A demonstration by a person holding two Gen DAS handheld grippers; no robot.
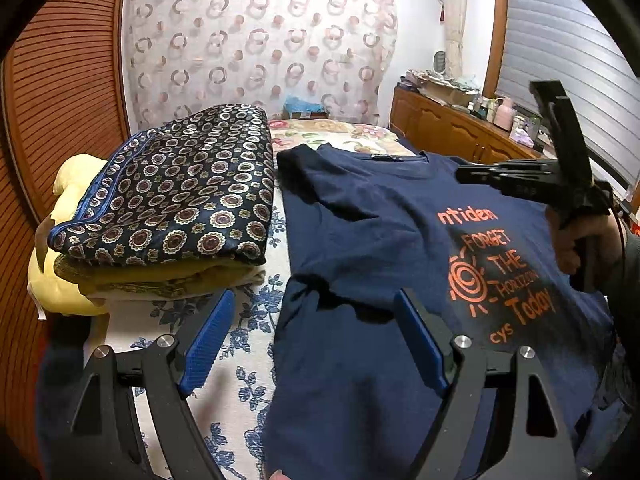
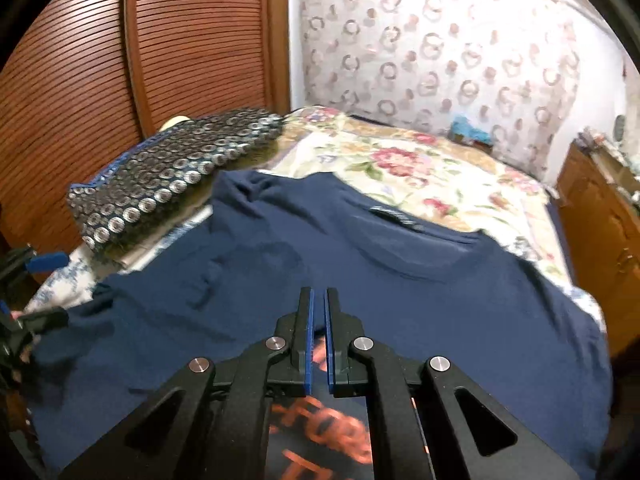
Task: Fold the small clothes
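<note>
A navy T-shirt point(image 1: 360, 220) with orange print lies spread front-up on the bed, collar toward the far side; it also fills the right wrist view point(image 2: 400, 280). Its left sleeve is folded in over the body. My left gripper point(image 1: 316, 312) is open, hovering over the shirt's left edge, holding nothing. My right gripper point(image 2: 319, 300) is shut with only a thin slit between the pads, above the chest print, holding nothing. The right gripper also shows in the left wrist view point(image 1: 464, 174), above the shirt's right shoulder.
A stack of folded clothes, topped by a dark patterned silk piece point(image 1: 180, 188), sits left of the shirt beside a yellow pillow point(image 1: 68, 184). A floral bedspread point(image 2: 420, 168) lies beyond the collar. A wooden cabinet point(image 1: 452, 128) stands at right, a louvred wardrobe point(image 2: 120, 60) at left.
</note>
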